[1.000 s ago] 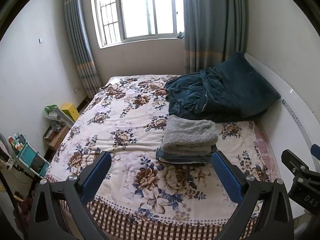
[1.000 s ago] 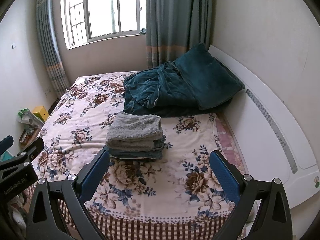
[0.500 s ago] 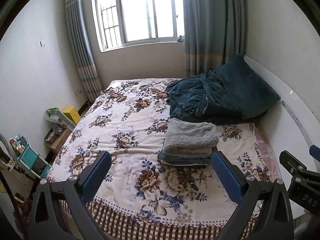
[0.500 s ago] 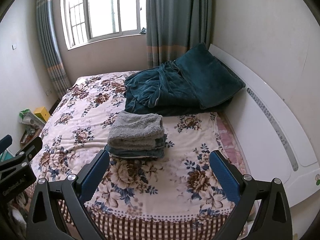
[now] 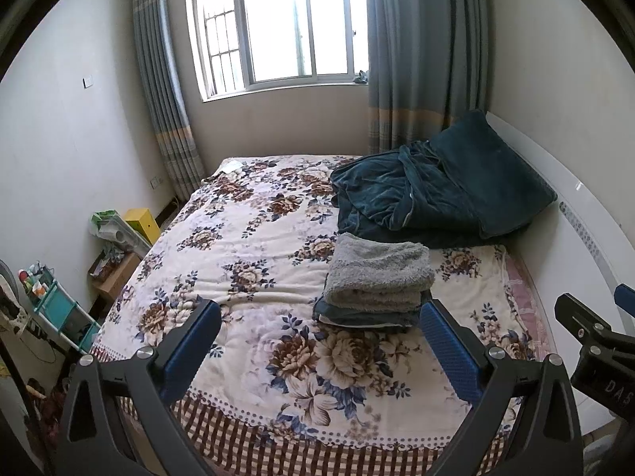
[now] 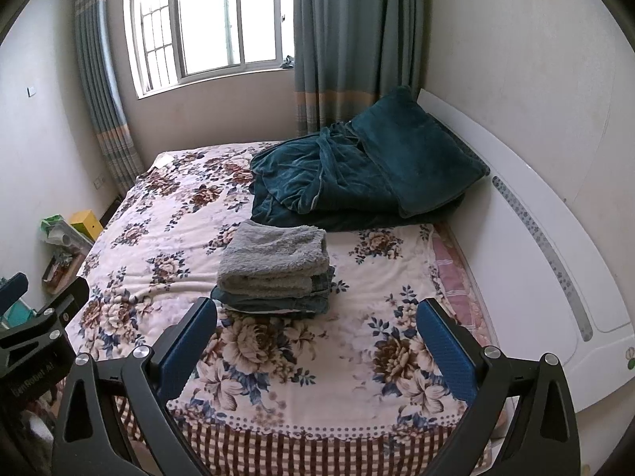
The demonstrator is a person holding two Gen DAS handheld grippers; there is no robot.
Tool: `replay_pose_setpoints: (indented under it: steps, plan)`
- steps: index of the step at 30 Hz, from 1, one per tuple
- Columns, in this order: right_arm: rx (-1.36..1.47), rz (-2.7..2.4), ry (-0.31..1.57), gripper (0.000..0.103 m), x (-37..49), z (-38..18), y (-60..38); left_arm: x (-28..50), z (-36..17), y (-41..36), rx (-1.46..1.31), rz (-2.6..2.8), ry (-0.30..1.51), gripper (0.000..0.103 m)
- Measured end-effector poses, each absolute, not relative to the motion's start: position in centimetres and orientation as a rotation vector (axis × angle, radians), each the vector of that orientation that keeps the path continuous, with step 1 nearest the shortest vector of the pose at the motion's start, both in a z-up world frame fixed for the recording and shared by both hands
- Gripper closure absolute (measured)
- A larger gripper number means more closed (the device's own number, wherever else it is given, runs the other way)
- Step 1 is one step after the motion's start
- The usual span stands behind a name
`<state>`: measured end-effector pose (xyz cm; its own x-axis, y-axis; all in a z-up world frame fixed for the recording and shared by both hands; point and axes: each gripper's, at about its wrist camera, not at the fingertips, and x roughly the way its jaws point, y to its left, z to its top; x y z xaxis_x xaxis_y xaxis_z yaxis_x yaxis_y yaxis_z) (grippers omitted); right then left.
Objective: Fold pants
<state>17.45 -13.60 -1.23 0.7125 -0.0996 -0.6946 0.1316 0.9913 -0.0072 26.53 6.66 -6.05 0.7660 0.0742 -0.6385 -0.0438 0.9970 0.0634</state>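
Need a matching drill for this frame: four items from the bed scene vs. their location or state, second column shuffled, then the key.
Items:
1. fluffy grey folded garment
2. folded blue denim pants
3. rumpled dark teal plush blanket
4. yellow box

Places:
A. on the floor left of the floral bedspread
B. top of the folded stack
C. heaped near the white headboard
D. bottom of the folded stack

Pairs: 1-B, 2-D, 3-C, 4-A
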Motion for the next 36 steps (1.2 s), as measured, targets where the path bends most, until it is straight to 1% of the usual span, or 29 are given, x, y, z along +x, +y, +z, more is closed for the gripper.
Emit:
replay_pose_setpoints:
  steps: [36]
  plan:
    - [0.039, -0.117, 0.761, 0.0, 17.65, -0.81, -12.97, 26.03, -5.53, 6.49, 0.038, 0.068, 0.679, 0.0]
